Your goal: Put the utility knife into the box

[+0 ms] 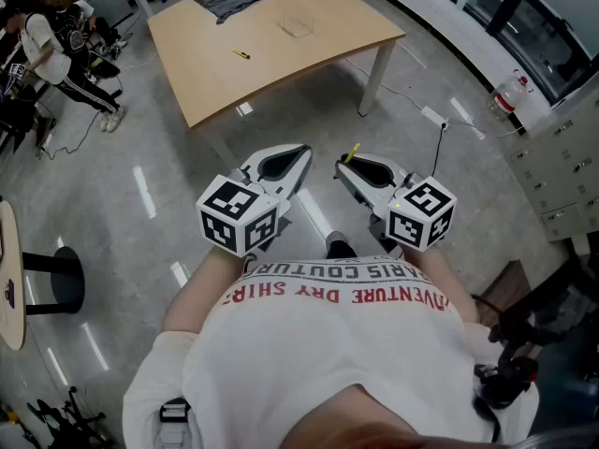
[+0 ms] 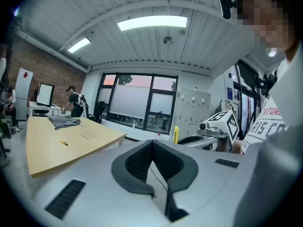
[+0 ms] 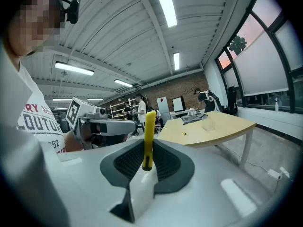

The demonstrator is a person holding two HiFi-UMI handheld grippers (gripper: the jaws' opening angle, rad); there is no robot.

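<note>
Jaws of right gripper [image 3: 146, 162] clamp utility knife [image 3: 148, 134] pointing lengthwise outward (left gripper [image 2: 152, 148] clenched, empty)

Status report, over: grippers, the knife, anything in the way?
Left gripper shut, empty. Right gripper shut on yellow utility knife. Clear box far ahead on table, second knife lying near it.

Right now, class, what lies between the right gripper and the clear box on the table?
Head view: only bare floor and then bare tabletop separate the right gripper from the clear box.
</note>
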